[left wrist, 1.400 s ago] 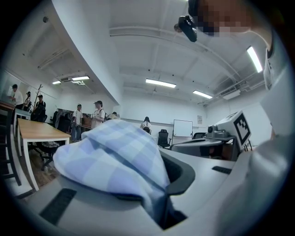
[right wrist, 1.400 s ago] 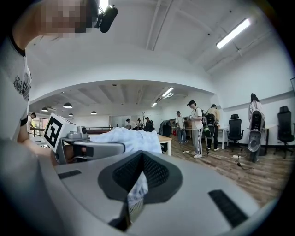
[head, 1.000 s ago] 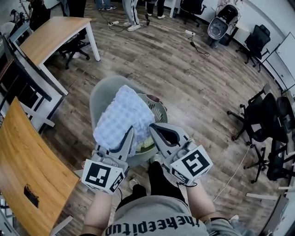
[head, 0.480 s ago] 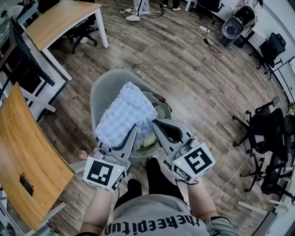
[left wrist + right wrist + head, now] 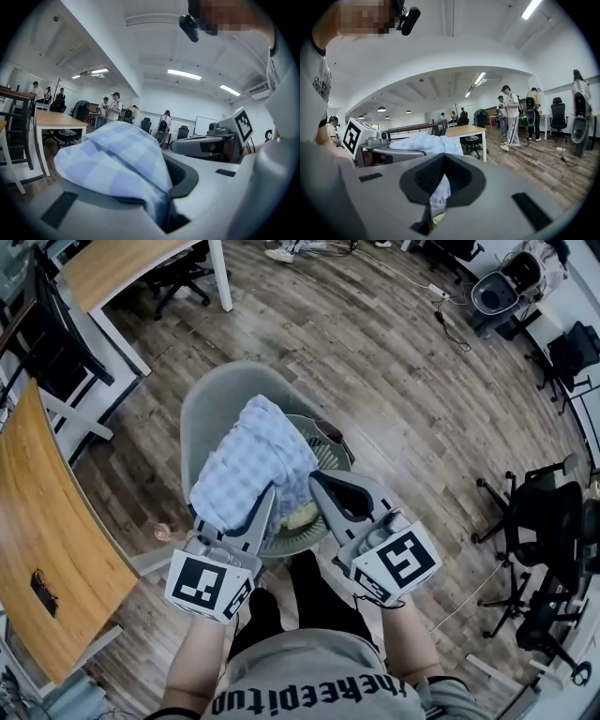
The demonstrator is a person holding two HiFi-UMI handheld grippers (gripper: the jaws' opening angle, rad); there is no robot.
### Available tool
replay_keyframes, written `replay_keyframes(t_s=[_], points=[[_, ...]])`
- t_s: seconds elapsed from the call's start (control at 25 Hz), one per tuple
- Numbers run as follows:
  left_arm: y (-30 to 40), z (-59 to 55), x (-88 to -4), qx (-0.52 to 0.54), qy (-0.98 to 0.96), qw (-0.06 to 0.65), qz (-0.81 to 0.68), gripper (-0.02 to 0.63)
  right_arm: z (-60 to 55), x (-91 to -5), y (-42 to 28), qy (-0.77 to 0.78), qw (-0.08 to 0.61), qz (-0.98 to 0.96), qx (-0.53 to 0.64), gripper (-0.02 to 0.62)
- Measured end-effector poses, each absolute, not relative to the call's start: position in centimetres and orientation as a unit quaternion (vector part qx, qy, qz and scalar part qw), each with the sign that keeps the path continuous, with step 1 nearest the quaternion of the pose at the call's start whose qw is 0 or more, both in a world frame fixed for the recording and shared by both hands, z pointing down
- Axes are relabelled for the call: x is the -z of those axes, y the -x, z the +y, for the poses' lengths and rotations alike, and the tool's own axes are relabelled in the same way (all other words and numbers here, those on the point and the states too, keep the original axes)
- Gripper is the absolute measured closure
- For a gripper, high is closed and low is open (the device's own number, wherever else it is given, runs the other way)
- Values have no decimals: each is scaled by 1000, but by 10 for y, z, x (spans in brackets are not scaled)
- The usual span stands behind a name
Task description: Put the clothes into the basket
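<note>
Checked cloth [image 5: 251,460] draped over basket [image 5: 331,457], pinched at near edge by left gripper [image 5: 269,493] and right gripper [image 5: 314,481]; yellow garment [image 5: 302,517] inside basket.

- Checked cloth [image 5: 251,460] blankets the basket [image 5: 332,452]: left and far rim covered.
- Something yellow [image 5: 300,517] peeks out beneath it, too buried to name.
- Left hand-held gripper [image 5: 266,495]: tips lost under the fabric from the head view.
- Wooden surface [image 5: 47,512], left, runs off the picture's edge.
</note>
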State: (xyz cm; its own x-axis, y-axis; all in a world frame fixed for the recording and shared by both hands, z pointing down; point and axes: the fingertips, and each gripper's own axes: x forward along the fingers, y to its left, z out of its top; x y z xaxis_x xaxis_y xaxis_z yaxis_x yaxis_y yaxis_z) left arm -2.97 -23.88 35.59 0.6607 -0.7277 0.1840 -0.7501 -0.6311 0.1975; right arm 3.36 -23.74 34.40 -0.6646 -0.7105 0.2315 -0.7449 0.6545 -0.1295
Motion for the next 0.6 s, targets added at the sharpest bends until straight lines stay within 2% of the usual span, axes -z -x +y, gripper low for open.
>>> replay_keyframes(t_s=[0.6], points=[[23,-254,-409,-78,-874,179,-445,528,-267,-384,-41,-353,102,-918,-146,586]])
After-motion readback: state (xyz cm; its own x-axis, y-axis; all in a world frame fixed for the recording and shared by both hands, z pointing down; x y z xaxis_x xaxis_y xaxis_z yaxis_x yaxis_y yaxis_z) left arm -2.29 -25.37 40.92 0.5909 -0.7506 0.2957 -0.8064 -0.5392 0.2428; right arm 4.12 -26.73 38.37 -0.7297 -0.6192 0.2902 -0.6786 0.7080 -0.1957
